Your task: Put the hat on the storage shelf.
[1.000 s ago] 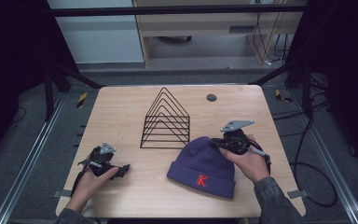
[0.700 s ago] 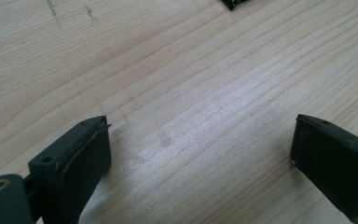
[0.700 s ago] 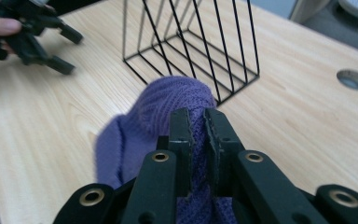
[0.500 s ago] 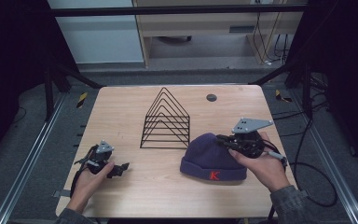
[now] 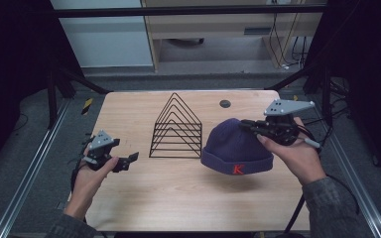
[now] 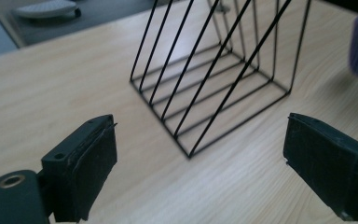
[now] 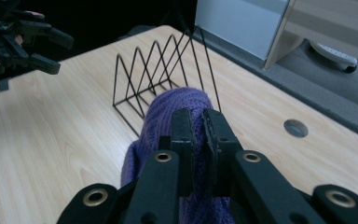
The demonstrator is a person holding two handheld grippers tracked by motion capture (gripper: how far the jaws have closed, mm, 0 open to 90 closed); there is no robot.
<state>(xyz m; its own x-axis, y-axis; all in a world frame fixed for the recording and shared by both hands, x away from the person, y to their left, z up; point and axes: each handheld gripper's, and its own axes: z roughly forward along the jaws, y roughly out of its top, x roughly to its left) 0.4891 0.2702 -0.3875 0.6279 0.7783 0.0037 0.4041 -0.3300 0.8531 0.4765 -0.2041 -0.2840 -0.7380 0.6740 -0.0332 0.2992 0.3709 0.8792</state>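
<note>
Beanie [image 5: 237, 148], dark purple knit, hangs clear of the table [image 5: 144, 198] just right of the wire rack [image 5: 176, 128], which I take as landmark. Its shadow lies on the wood beneath it, so it is airborne, not resting.

Right gripper [image 5: 252, 126], on the far side of the beanie from the rack: jaws pinched together on a fold of knit near the crown; in the right gripper view [image 7: 196, 122] the pads are nearly closed with purple fabric bunched between and below them.

Left gripper [image 5: 131, 157], left of the rack and low over the table: jaws spread wide, nothing between them. The left gripper view [image 6: 200, 154] looks straight at the rack's near corner.

Risks, as judgement:
- The hold is on a small pinch of stretchy knit. The fold could creep out of the pads and the beanie drop, especially under a quick swing.
- The loose cuff hangs close to the rack's thin wires; a sideways move toward the rack could snag the knit or drag the light rack.
- The left gripper, if advanced, would meet the rack first.

Writing: one red letter "K" on the cuff. No other legible text.
</note>
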